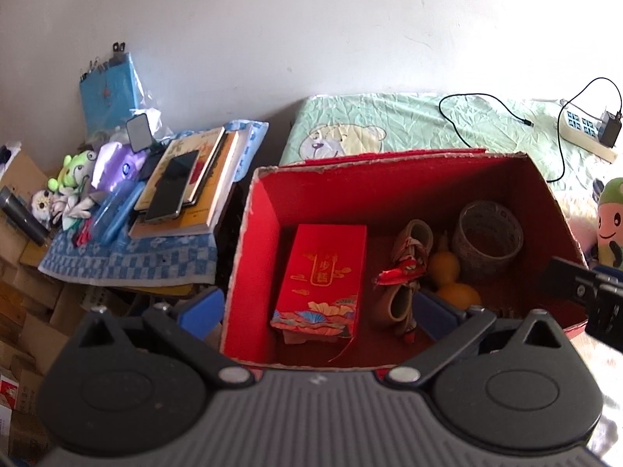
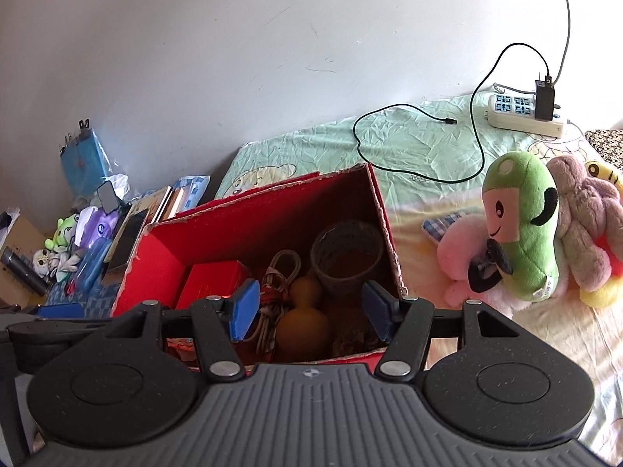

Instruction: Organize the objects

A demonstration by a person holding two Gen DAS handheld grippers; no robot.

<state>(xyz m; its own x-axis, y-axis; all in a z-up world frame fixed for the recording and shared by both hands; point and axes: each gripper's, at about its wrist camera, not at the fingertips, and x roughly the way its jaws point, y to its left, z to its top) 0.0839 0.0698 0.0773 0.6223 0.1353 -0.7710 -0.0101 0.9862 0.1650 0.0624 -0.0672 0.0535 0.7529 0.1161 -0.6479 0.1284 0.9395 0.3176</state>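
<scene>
My left hand-held gripper (image 1: 317,313) hangs over the near rim of an open red box (image 1: 261,233) on the bed, blue pads spread wide with nothing between them, one pad outside the box's left wall and the other inside it. My right hand-held gripper (image 2: 311,311) hovers above the same red box (image 2: 155,260), its jaws also wide and empty. Inside the box, seen from the left wrist, a red packet with gold lettering (image 1: 323,276) lies at 9 o'clock, a coiled cord with a red tie (image 1: 405,272) sits at the centre, a yellow gourd (image 1: 451,276) lies just beside it toward 3 o'clock, and a patterned roll of tape (image 1: 488,235) stands in the far right corner at 2 o'clock, near the gourd. Beyond the box at 12 o'clock, the green bedsheet (image 1: 389,120) carries a black charging cable (image 2: 428,148) and a white power strip (image 2: 521,113). At 3 o'clock of the box in the right wrist view, a green plush toy (image 2: 525,225) leans among other soft toys on the bed. At 9 o'clock, a stack of books with a phone (image 1: 171,186) on top rests on a blue checked cloth (image 1: 128,257).
</scene>
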